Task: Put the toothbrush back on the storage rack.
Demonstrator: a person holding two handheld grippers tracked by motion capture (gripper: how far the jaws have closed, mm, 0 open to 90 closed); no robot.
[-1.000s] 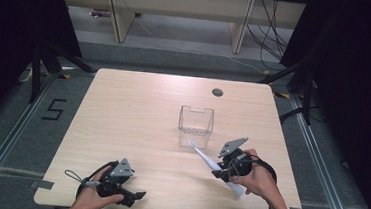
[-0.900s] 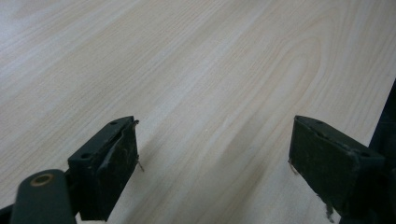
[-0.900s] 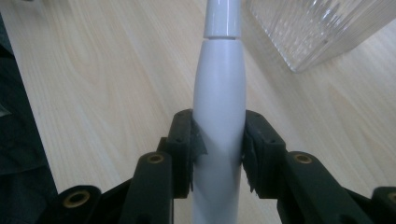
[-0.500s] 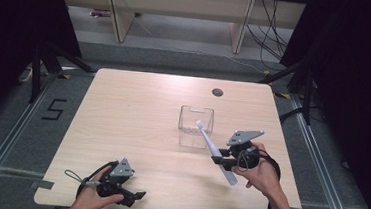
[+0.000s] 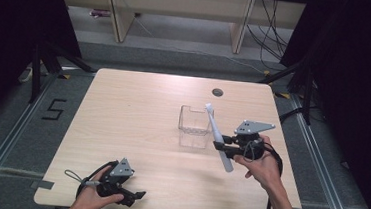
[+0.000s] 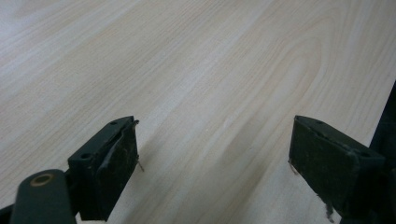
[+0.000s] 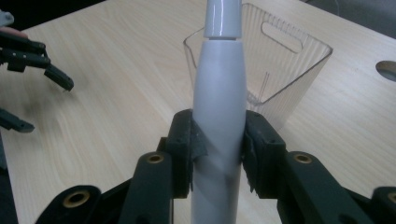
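Step in hand, as I judge it: carrying the electric toothbrush [image 5: 217, 135] to the clear plastic bin [image 5: 194, 127] for loading.

My right claw [image 7: 218, 149] is clamped on the white handle of the toothbrush, pads pressing it from both sides around mid-body. In the high view the brush is off the table [image 5: 138, 111], tilted, its narrow head end pointing to the far side and overlapping the right wall of the bin; the thick butt end hangs toward the near side, below my right hand [image 5: 261, 165]. The right gripper view shows the neck rising in front of the bin's open mouth, the bin just beyond it.

My left claw [image 6: 215, 158] rests near the table's near-left edge, jaws standing wide with bare wood between them. It holds nothing and lies well apart from the bin.

Next move, as I read it: bring the brush over the opening, tip it more upright so one end clears the rim, lower it inside, and only then loosen the grip. The bin is light and unbraced, so a knock against its wall could shove it.
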